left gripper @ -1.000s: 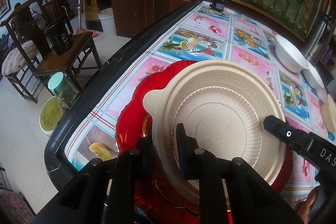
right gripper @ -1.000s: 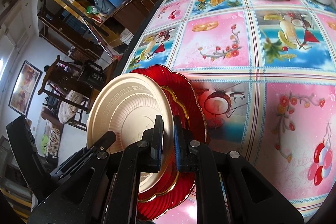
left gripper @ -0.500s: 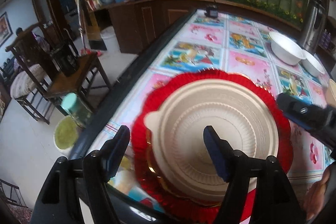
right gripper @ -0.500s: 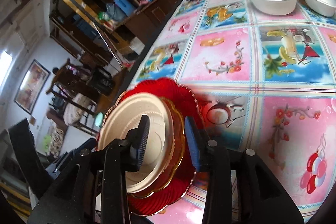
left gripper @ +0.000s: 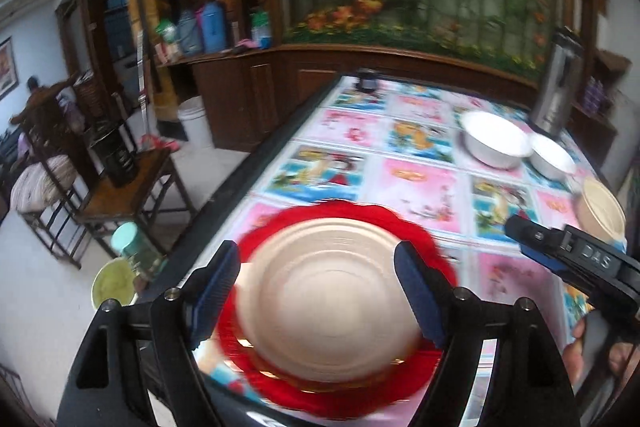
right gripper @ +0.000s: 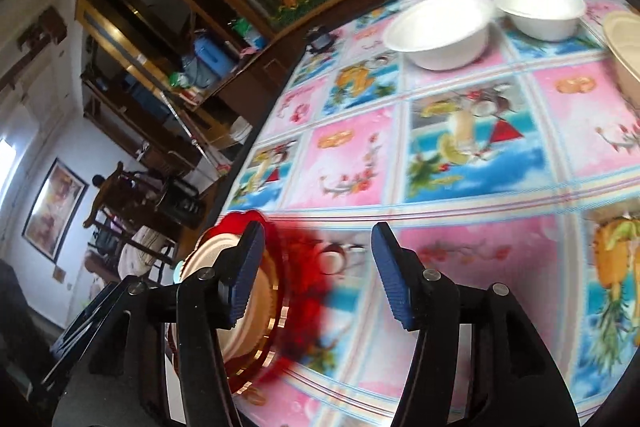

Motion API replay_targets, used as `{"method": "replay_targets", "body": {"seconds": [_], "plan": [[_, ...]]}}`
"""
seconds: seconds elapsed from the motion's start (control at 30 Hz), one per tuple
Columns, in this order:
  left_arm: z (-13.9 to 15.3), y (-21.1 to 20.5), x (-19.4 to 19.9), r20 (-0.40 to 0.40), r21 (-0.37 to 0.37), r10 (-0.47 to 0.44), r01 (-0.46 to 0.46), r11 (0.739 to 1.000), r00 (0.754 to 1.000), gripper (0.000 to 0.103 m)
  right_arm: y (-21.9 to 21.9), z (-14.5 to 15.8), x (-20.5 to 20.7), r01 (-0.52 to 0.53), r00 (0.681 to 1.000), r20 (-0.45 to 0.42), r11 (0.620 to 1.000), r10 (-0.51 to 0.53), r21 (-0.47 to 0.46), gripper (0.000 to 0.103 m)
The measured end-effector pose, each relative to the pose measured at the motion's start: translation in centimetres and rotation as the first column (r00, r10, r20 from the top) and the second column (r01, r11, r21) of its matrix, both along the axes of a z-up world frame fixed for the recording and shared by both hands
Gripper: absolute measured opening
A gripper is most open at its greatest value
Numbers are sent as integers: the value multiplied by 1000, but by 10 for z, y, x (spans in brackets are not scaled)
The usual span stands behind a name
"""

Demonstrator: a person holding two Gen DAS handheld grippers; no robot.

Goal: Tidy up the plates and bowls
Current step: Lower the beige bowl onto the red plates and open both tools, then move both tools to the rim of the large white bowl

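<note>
The beige plate (left gripper: 328, 303) lies upside down on the red plates (left gripper: 256, 339) at the near left edge of the tabletop (left gripper: 420, 183); the left gripper (left gripper: 320, 291) has its fingers spread wide above it, holding nothing; the right gripper (right gripper: 316, 267) is likewise wide and empty, just right of the stack. Two white bowls (right gripper: 440, 27) sit at the far right, touching or nearly so — they look like thin disposable ware, light and easily crushed; likely best pinched gently at the rim. The red plates seem stiffer, perhaps slippery — grip at the scalloped edge.
</note>
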State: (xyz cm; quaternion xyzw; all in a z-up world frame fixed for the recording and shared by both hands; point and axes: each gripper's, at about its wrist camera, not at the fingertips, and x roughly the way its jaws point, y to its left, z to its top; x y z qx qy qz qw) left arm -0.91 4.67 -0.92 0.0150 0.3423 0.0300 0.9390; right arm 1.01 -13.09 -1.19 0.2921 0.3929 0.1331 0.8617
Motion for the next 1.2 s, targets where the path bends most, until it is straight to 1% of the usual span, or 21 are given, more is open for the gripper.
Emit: {"method": "replay_targets", "body": {"seconds": [0.13, 0.27, 0.43, 0.57, 0.73, 0.8, 0.87, 0.97, 1.03, 1.07, 1.1, 1.17, 1.2], "plan": [[-6, -38, 4, -37, 11, -90, 90, 996, 995, 79, -24, -3, -4, 29, 1000, -10, 1000, -29, 11, 56], [-12, -75, 10, -77, 14, -164, 166, 986, 983, 79, -57, -4, -10, 74, 997, -11, 997, -74, 30, 56], [-20, -105, 22, -121, 3, -199, 200, 980, 973, 79, -94, -7, -13, 131, 991, -24, 990, -130, 55, 56], [-29, -123, 31, -155, -13, -207, 207, 978, 966, 79, -120, -8, -12, 166, 986, -29, 984, -165, 66, 56], [-42, -139, 46, -218, -43, -216, 212, 976, 952, 79, -135, -6, -1, 161, 987, -36, 983, -159, 83, 56], [-42, -141, 57, -255, -75, -224, 212, 974, 941, 79, -136, -2, 10, 145, 989, -34, 986, -143, 77, 56], [-36, -140, 68, -281, -105, -234, 213, 971, 931, 79, -135, 3, 22, 135, 991, -30, 989, -133, 65, 56], [-11, -136, 96, -321, -166, -257, 213, 963, 911, 79, -139, 18, 49, 123, 992, -31, 990, -122, 61, 56], [10, -136, 120, -322, -191, -263, 210, 959, 909, 79, -142, 31, 75, 122, 991, -65, 991, -119, 48, 56], [17, -137, 130, -326, -191, -263, 209, 959, 908, 79, -144, 36, 89, 122, 989, -87, 991, -117, 52, 56], [27, -139, 145, -322, -164, -241, 197, 967, 915, 79, -147, 39, 98, 125, 988, -101, 990, -118, 67, 56], [41, -143, 173, -297, -79, -181, 165, 983, 938, 79, -153, 44, 123, 137, 983, -137, 984, -121, 116, 56], [45, -146, 189, -288, -44, -155, 148, 988, 945, 79, -156, 45, 133, 144, 981, -152, 981, -124, 127, 58]]}}
